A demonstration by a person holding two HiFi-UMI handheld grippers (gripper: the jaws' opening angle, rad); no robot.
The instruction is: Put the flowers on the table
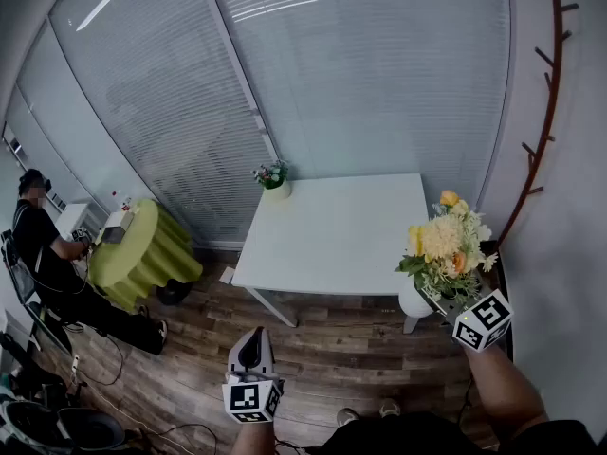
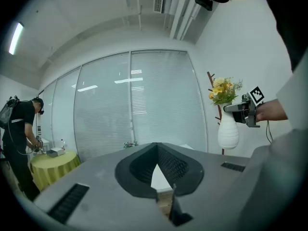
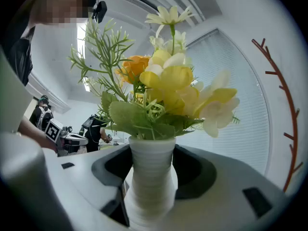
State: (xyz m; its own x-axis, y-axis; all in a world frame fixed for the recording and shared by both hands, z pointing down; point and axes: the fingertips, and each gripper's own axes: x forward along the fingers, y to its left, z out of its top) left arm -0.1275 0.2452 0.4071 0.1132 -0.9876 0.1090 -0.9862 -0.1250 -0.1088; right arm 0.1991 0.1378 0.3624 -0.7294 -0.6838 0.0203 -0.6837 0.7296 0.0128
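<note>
- Our right gripper (image 1: 438,303) has its fingers (image 3: 199,174) spread wide around the ribbed neck of a white vase (image 3: 150,186), one on each side, and the vase is held upright.
- The bouquet (image 3: 168,85) stands in that vase: yellow and cream blooms, one orange bloom, a pale daisy on top, with green leaves and feathery sprigs.
- In the head view the vase and bouquet hang in the air just beside the near right corner of the white worktop (image 1: 332,235), with the vase's base not resting on it.
- Our left gripper (image 1: 253,347) is held low over the wooden floor (image 1: 313,349), well apart from the vase, pointing toward the worktop.
- Its fingers (image 2: 173,165) are drawn narrow, meeting at the tips, and there is nothing between them.
- A small potted plant (image 1: 273,178) sits at the worktop's far left corner.
- A reddish-brown branch-shaped coat rack (image 1: 545,112) stands against the wall to the right, behind the bouquet.
- To the left, a person in black (image 1: 43,245) sits beside a round stand draped in yellow-green cloth (image 1: 142,245) that carries a few small items we cannot make out.
- Closed blinds (image 1: 360,64) cover the glass wall behind the worktop.
</note>
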